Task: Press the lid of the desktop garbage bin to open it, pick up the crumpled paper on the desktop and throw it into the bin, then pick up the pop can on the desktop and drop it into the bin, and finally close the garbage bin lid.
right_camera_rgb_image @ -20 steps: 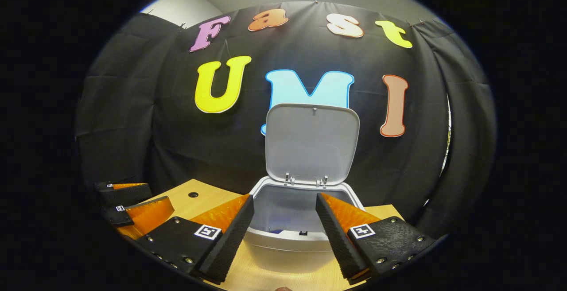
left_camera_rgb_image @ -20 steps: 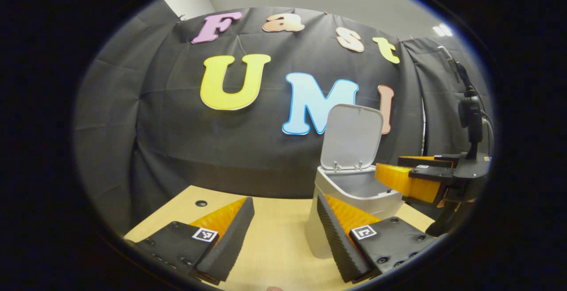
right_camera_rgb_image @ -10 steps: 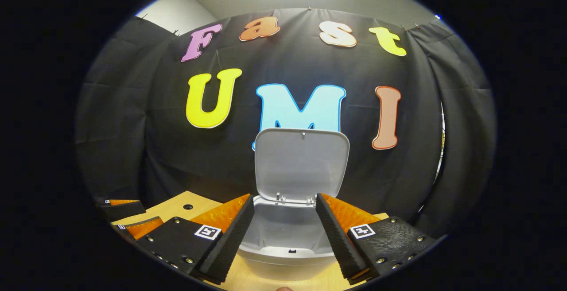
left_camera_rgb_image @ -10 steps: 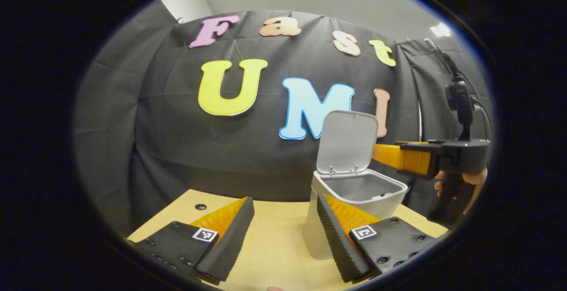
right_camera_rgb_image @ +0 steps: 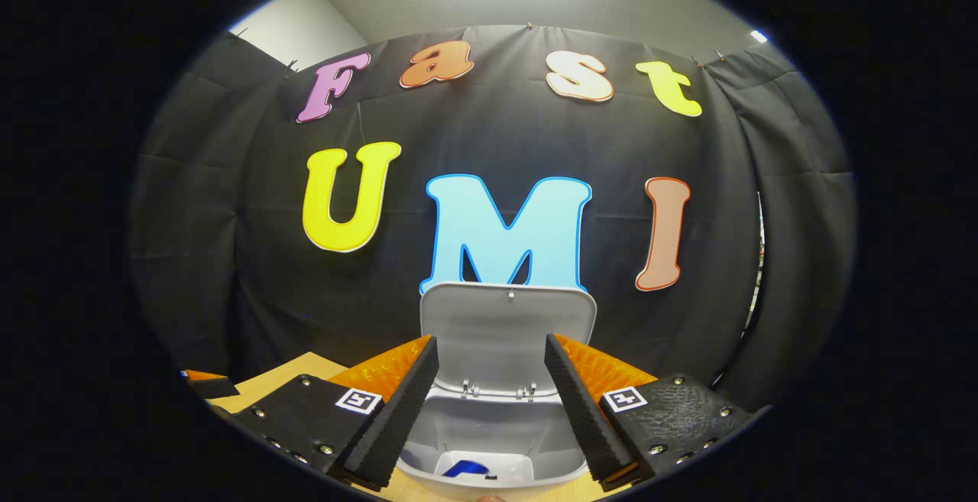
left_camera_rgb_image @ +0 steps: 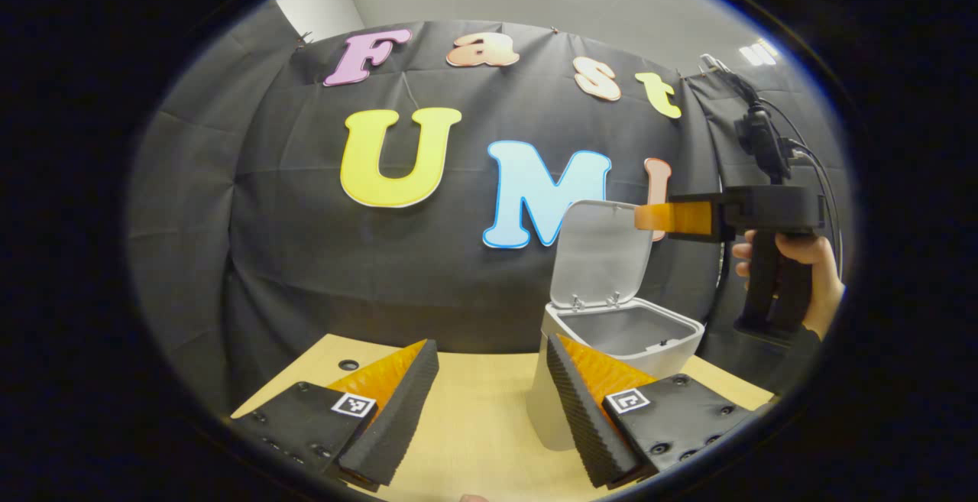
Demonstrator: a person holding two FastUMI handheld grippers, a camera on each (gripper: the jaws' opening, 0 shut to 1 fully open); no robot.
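Grey plastic is what both tongs face: the desktop garbage bin (left_camera_rgb_image: 611, 349) stands on the wooden desktop (left_camera_rgb_image: 474, 410) with its lid (left_camera_rgb_image: 603, 254) tipped up and back on its hinges. The right gripper (right_camera_rgb_image: 489, 403) hangs above the bin's mouth, fingers spread wide with nothing between them, lid straight ahead between its tips; deep inside the bin below it lies something blue (right_camera_rgb_image: 466, 469), probably the pop can. I take it the height is for reaching over the lid's top edge to push it shut, the one step left. From the left gripper (left_camera_rgb_image: 489, 403), also wide open and empty, low over the desktop, the bin sits just beyond its right finger, and a hand (left_camera_rgb_image: 795, 273) holds the right gripper up near the lid's top edge.
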